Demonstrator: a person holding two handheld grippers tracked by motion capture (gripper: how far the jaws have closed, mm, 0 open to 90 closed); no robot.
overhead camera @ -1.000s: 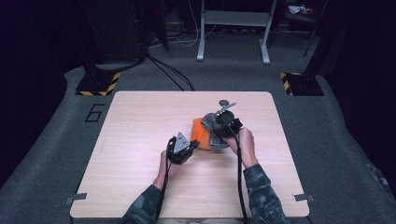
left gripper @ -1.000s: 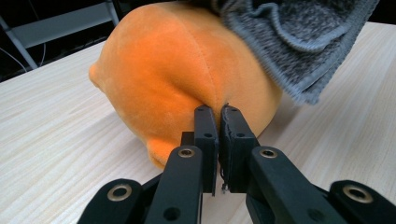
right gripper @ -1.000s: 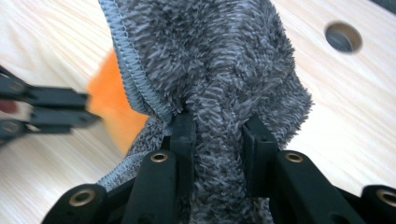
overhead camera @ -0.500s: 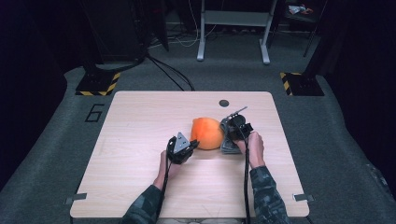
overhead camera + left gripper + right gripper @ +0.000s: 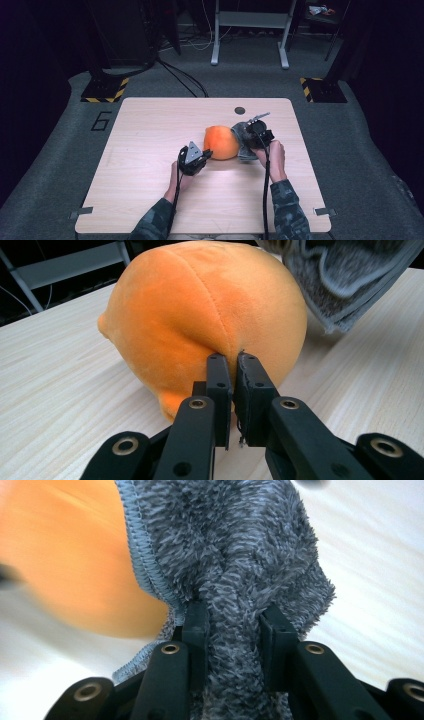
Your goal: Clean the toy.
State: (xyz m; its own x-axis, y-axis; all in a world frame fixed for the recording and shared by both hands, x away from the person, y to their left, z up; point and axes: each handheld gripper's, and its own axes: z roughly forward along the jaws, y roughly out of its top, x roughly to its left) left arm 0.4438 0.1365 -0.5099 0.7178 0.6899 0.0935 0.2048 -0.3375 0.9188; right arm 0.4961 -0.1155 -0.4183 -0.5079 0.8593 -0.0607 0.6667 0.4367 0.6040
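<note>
The left gripper (image 5: 231,360) has its jaws clenched almost together, pinching a small fold of the orange plush toy's (image 5: 200,315) skin at the toy's near lower side. In the high view that gripper (image 5: 201,156) sits at about 7 o'clock of the toy (image 5: 221,142), touching it, with the person's left hand (image 5: 181,175) behind it.

The right gripper (image 5: 232,615) is grasping a thick bunch of grey fuzzy cloth (image 5: 240,545), the pile bulging up between and above the two jaws. The cloth's stitched blue-grey edge runs down at 10 o'clock of the grip, and the orange toy (image 5: 65,555) lies blurred just beyond that edge. From above, the right gripper (image 5: 256,134) is at 3 o'clock of the toy, with the cloth (image 5: 244,142) bunched against the toy's right side and the right hand (image 5: 272,155) trailing toward 5 o'clock.

The toy rests on the wooden table (image 5: 150,130), a little right of the middle. A small dark round spot (image 5: 240,110) sits on the tabletop at 12 o'clock of the cloth, near the far edge. In the left gripper view, a corner of the cloth (image 5: 345,275) hangs at 2 o'clock above the toy.
</note>
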